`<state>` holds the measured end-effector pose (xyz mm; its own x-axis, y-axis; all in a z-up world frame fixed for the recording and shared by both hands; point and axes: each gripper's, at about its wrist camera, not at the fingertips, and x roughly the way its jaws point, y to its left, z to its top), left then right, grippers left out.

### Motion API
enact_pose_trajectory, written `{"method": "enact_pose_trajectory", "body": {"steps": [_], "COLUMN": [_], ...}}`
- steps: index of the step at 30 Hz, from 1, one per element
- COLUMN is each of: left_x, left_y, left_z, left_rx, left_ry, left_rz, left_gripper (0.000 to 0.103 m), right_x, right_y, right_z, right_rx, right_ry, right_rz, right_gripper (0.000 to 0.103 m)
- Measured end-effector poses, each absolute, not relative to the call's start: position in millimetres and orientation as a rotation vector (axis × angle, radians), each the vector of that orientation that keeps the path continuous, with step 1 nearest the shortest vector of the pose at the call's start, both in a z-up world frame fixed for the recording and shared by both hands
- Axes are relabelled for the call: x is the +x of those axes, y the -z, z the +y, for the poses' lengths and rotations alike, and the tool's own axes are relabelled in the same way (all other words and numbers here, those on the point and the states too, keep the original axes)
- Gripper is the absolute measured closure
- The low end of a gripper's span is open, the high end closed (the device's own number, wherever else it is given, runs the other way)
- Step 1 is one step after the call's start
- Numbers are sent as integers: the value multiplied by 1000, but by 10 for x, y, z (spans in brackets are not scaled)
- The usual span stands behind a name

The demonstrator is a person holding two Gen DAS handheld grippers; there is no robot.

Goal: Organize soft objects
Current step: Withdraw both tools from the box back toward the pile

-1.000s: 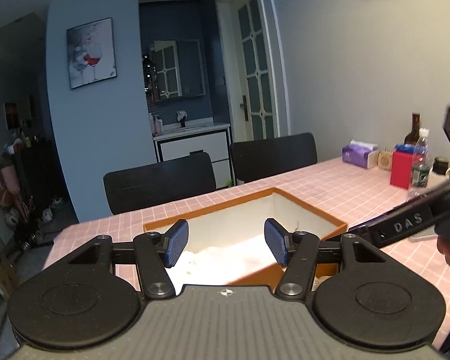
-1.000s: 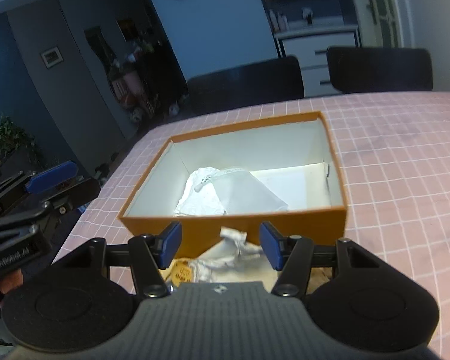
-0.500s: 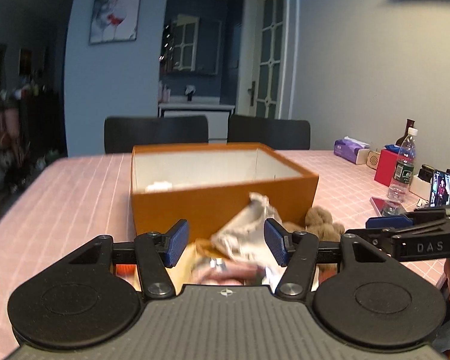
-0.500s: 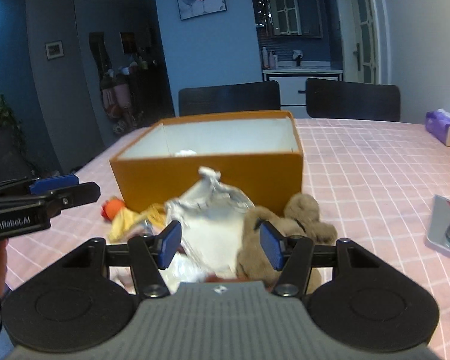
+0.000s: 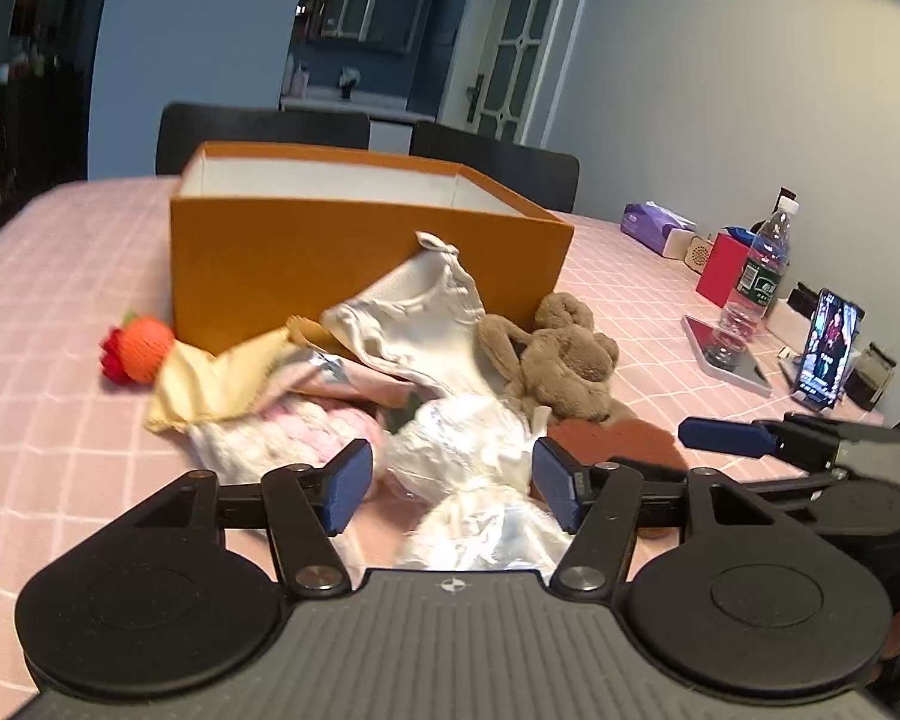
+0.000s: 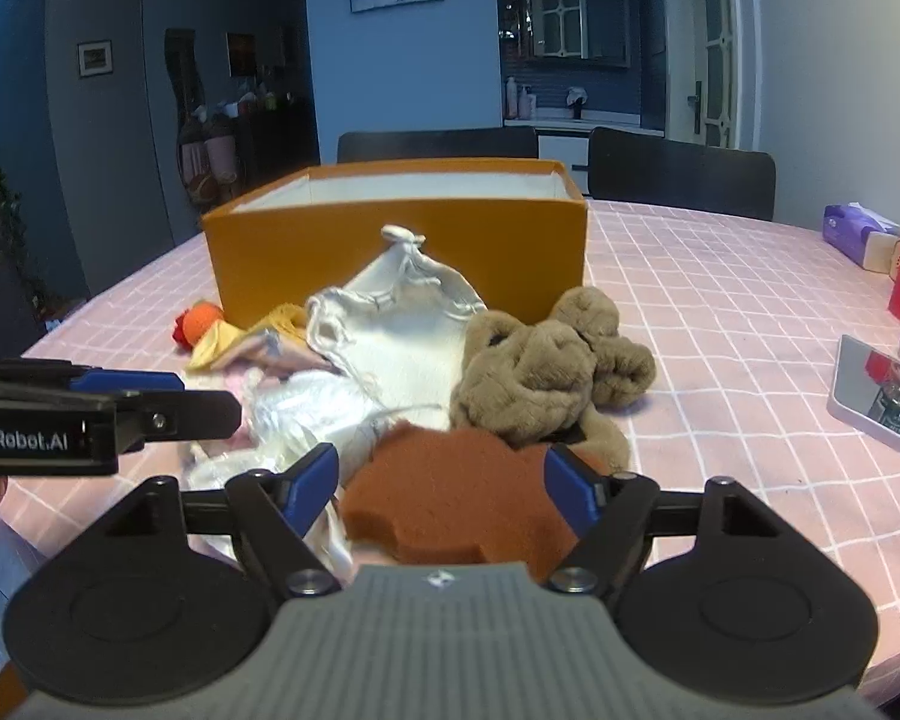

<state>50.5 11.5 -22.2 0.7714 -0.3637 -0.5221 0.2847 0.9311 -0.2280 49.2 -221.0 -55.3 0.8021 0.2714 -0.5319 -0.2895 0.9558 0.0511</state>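
Observation:
An orange box (image 5: 354,252) (image 6: 402,240) stands open on the pink checked table. In front of it lies a pile: a white drawstring bag (image 5: 426,312) (image 6: 402,330), a brown plush toy (image 5: 564,354) (image 6: 540,360), a yellow cloth (image 5: 222,378), an orange knitted toy (image 5: 138,348) (image 6: 201,318) and a pink knit (image 5: 306,426). My left gripper (image 5: 450,468) is low over the pile, its jaws opening around shiny white crinkled cloth (image 5: 468,462) without pressing it. My right gripper (image 6: 443,471) is opening too, with a rust-brown foam piece (image 6: 450,498) between its pads.
Along the table's right side are a purple tissue pack (image 5: 654,228), a red box (image 5: 726,270), a water bottle (image 5: 756,288), a mirror tray (image 6: 876,396) and a phone on a stand (image 5: 828,348). Black chairs (image 6: 678,180) line the far edge.
Both grippers have come down from above the box to the pile in front of it. The right jaws stand wider, now around the brown foam piece.

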Motion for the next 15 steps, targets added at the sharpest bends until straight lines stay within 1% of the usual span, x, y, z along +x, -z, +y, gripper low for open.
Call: {"method": "enact_pose_trajectory", "body": {"steps": [2, 3, 5, 7, 9, 15], "left_x": [553, 594, 643, 704, 758, 862], "left_y": [233, 250, 276, 323, 360, 482], "left_z": [72, 13, -104, -217, -258, -274], "left_rx": [-160, -155, -134, -117, -121, -141], "left_ry": [360, 362, 369, 365, 354, 314], "left_rz": [623, 647, 676, 702, 729, 809], "left_gripper": [26, 25, 25, 25, 24, 24], "right_x": [510, 522, 555, 585, 596, 557], "right_y": [579, 594, 621, 648, 687, 796], "right_z": [-2259, -2287, -2342, -2381, -2395, -2341], "right_rx": [-35, -32, -16, 3, 13, 1], "right_ry": [-286, -274, -255, -247, -252, -287], "right_rz": [574, 580, 595, 618, 637, 669], "right_gripper": [23, 19, 17, 11, 10, 4]}}
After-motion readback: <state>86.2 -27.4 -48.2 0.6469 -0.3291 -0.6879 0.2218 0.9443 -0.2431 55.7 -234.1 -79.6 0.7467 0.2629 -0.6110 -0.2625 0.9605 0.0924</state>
